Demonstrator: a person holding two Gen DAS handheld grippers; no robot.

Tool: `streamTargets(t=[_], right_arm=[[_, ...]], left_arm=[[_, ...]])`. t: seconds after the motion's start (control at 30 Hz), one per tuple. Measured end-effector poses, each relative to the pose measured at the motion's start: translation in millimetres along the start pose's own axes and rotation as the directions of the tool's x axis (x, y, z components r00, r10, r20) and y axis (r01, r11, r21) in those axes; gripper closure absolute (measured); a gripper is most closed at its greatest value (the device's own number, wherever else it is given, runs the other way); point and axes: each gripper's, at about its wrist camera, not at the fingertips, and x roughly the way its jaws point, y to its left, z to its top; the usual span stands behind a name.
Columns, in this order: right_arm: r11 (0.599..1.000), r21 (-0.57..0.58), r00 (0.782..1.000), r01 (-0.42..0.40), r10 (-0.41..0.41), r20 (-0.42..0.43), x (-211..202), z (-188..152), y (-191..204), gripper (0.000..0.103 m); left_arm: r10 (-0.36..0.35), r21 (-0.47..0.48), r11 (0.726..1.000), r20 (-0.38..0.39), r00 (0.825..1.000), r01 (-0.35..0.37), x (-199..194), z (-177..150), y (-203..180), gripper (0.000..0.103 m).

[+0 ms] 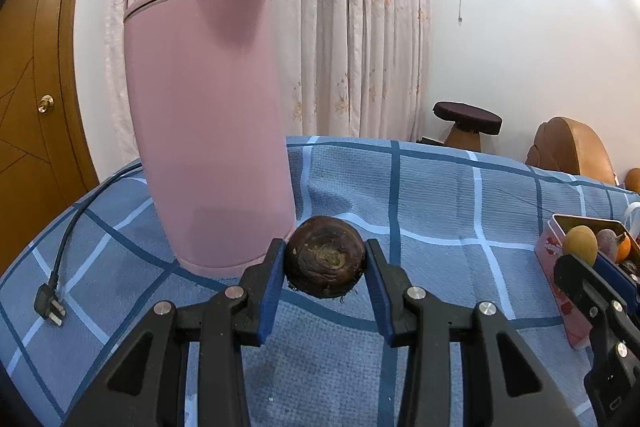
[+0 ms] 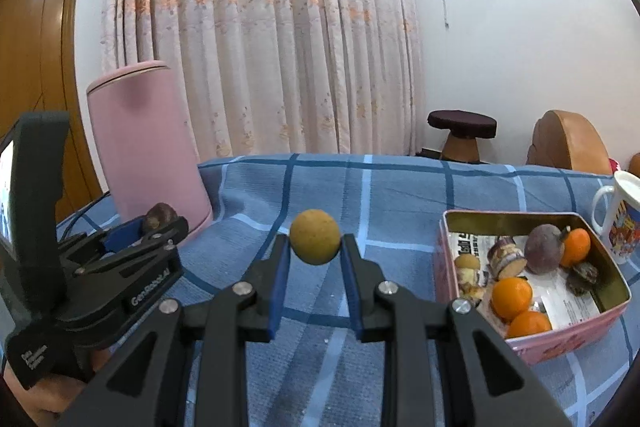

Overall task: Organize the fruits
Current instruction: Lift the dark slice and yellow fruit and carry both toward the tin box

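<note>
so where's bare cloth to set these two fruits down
Open checked cloth runs between the pink kettle and the pink tin, right ahead of both grippers. The tin's inside is crowded with oranges and other fruit; the mug stands close behind it.

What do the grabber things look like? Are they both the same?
Yes, they match. The left gripper and the right gripper are both black plastic, with two long fingers lined with blue pads and round silver bolts at the joints. Seen from the side, the left one has a chunky black handle with white lettering on its body.
</note>
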Motion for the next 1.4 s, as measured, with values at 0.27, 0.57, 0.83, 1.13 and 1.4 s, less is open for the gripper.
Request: streamTargets(t=[0.27, 0.57, 0.83, 1.13, 1.4], right_arm=[[1.000, -0.009, 1.000, 0.009, -0.009, 0.010, -9, -4, -1, 0.074], [1.000, -0.025, 1.000, 0.012, -0.011, 0.018, -18, -7, 1, 0.074], [1.000, -0.026, 1.000, 0.010, -0.010, 0.018, -21, -8, 1, 0.074], [1.000, -0.030, 1.000, 0.004, -0.004, 0.018, -25, -9, 0, 0.074], [1.000, -0.031, 1.000, 0.005, -0.005, 0.019, -30, -11, -1, 0.074]], left_arm=[[-0.001, -0.004, 1.000, 0.011, 1.000, 0.001, -9, -4, 0, 0.062], [0.016, 0.003, 1.000, 0.040, 0.999, -0.017, -22, -9, -6, 0.062], [0.023, 0.008, 1.000, 0.054, 0.998, -0.024, -30, -12, -11, 0.062], [0.025, 0.007, 1.000, 0.060, 0.998, -0.026, -36, -15, -15, 0.062], [0.026, 0.007, 1.000, 0.059, 0.998, -0.026, -43, -18, -23, 0.062]])
